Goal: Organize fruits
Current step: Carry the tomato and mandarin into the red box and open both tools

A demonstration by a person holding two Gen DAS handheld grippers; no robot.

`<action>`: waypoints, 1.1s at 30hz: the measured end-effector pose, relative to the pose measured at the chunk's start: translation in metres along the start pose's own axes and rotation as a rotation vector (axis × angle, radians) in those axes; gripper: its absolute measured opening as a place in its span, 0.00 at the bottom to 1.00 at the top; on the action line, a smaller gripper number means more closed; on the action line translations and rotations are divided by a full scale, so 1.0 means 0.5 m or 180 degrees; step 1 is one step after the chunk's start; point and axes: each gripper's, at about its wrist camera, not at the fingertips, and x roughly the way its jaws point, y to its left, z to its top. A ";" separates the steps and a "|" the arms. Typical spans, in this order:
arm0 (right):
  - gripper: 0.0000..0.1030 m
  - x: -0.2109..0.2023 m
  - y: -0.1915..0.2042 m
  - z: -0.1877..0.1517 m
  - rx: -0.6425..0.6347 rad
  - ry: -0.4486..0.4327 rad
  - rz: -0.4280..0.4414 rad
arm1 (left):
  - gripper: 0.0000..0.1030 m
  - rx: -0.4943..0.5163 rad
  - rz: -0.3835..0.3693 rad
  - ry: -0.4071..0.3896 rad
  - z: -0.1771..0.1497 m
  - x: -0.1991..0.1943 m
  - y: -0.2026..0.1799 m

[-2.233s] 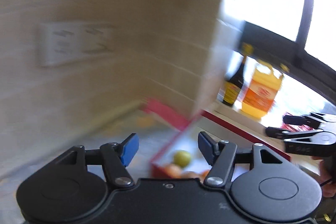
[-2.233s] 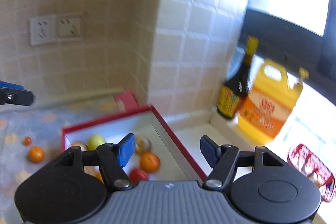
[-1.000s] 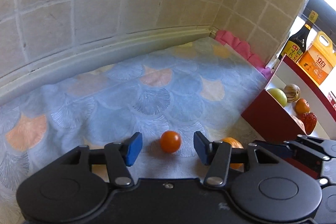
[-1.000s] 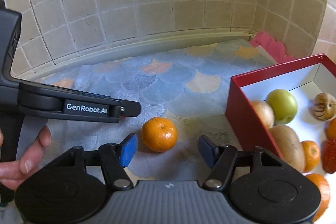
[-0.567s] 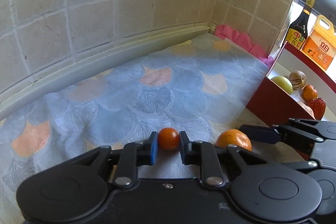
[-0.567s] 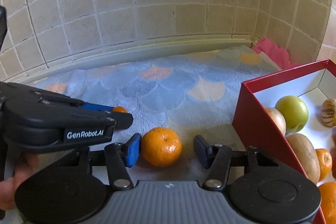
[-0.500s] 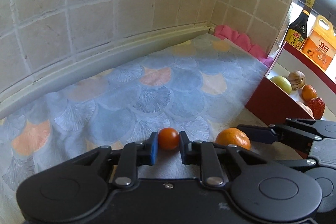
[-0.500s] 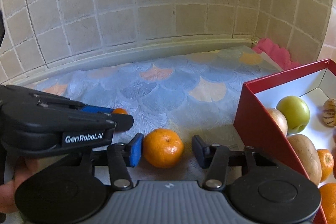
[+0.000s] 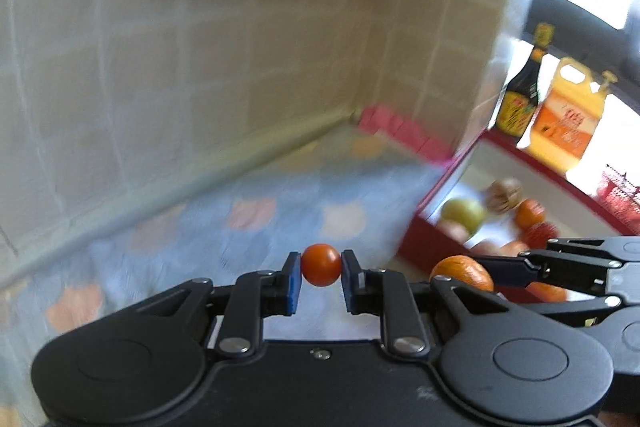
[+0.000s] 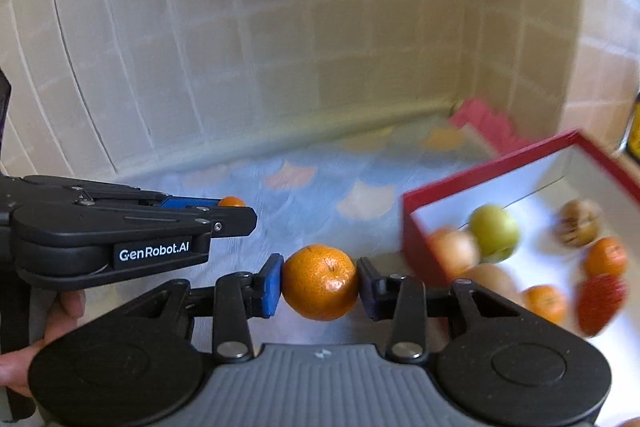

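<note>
Above the scale-patterned cloth (image 10: 304, 183), both fruits now off the surface where half a second ago each lay on it. Left gripper (image 9: 321, 273) clamped on the small cherry tomato (image 9: 321, 264), pads pressed to both its sides; jaws just closed from wide apart around it on the cloth. Right gripper (image 10: 319, 283) clamped likewise on the mandarin (image 10: 320, 282), jaws also just closed, pads now tight against the peel rather than standing clear of it. Red box (image 10: 416, 227) at about three o'clock from the mandarin in the right wrist view, at about two o'clock from the tomato in the left wrist view, already holding a green apple (image 10: 494, 233) and other fruit. Background streaked, consistent with both hands lifting. Probably picking finished, carrying to the box next; risk mainly with the small, smooth tomato slipping from its narrow grip.
</note>
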 end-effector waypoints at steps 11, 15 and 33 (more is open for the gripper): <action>0.40 -0.220 -0.215 0.021 -0.0165 -0.0638 -0.0670 | 0.23 0.0269 -0.0454 -0.0530 0.140 -0.053 -0.226; 0.40 -0.254 -0.303 0.013 -0.0109 -0.0575 -0.0896 | 0.23 0.0308 -0.0676 -0.0529 0.163 -0.020 -0.320; 0.41 -0.150 -0.450 -0.099 0.0632 0.0203 -0.0691 | 0.23 0.0283 -0.1007 0.0474 0.027 0.184 -0.436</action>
